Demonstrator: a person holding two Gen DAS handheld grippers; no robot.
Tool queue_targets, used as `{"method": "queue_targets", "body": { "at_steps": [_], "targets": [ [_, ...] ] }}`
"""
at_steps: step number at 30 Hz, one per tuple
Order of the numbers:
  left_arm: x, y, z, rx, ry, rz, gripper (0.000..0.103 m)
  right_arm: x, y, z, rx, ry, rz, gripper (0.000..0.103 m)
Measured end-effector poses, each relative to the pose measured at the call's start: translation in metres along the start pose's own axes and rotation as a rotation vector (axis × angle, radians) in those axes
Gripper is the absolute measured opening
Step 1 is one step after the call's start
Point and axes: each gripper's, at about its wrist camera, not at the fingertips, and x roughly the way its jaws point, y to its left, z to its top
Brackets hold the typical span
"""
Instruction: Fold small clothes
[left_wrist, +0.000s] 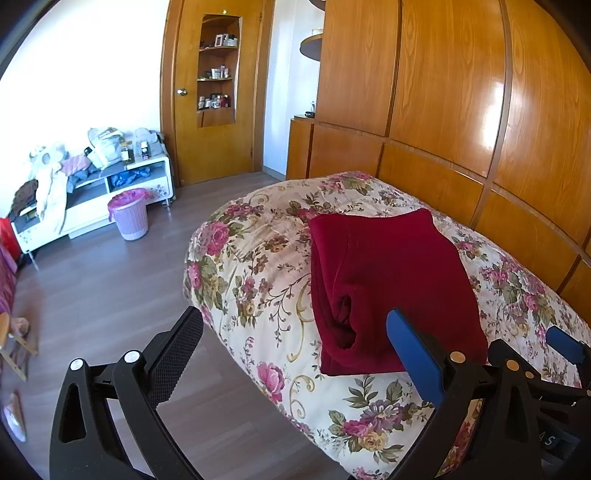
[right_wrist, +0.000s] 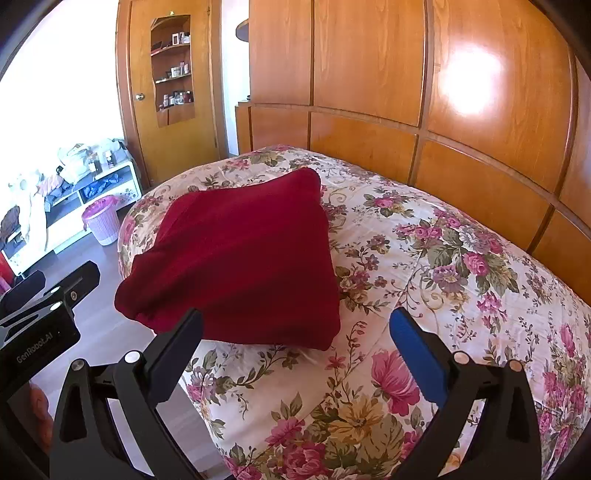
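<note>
1. Off to the far left there's a low white TV-style cabinet (left_wrist: 110, 192) piled with loose clothes and bags, and a small lilac plastic bin with a pink liner (left_wrist: 129, 214) on the wood-look floor. Can't tell if any of that pile is meant to be folded.

2. The left gripper (left_wrist: 295, 347) hangs just off the bed's near corner, pointing along the mattress. Its fingers are spread wide and hold nothing. The black pad sits over the floor, and the blue pad (left_wrist: 413, 354) overlaps the garment's near edge in view, though I can't tell if it actually touches.

3. The dark red knitted garment (right_wrist: 236, 258) lies on the floral cream-and-pink quilt (right_wrist: 424, 258) near the bed's left end, already a compact squarish bundle with the layers tucked under. To me the folding looks basically done. Maybe a tidy of that rolled opening on the near edge is left, or moving it aside.

4. The right gripper (right_wrist: 295, 347) sits next to the left one, low over the quilt and aimed at the headboard. It's wide open too and empty, with its black finger just at the bundle's near edge.

5. The glossy orange-brown wooden panel wall (right_wrist: 480, 110) runs behind the bed.
</note>
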Motion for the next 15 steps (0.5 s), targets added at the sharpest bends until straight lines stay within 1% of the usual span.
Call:
{"method": "queue_targets", "body": {
  "at_steps": [4, 15],
  "targets": [
    [0.002, 0.001, -0.001, -0.004, 0.002, -0.001, 0.099, 0.003, -0.001, -0.002, 0.002, 0.008, -0.002, 0.1],
    [0.012, 0.003, -0.006, -0.024, 0.047, 0.01, 0.099, 0.003, -0.003, 0.0, 0.014, 0.006, -0.001, 0.1]
  ]
}}
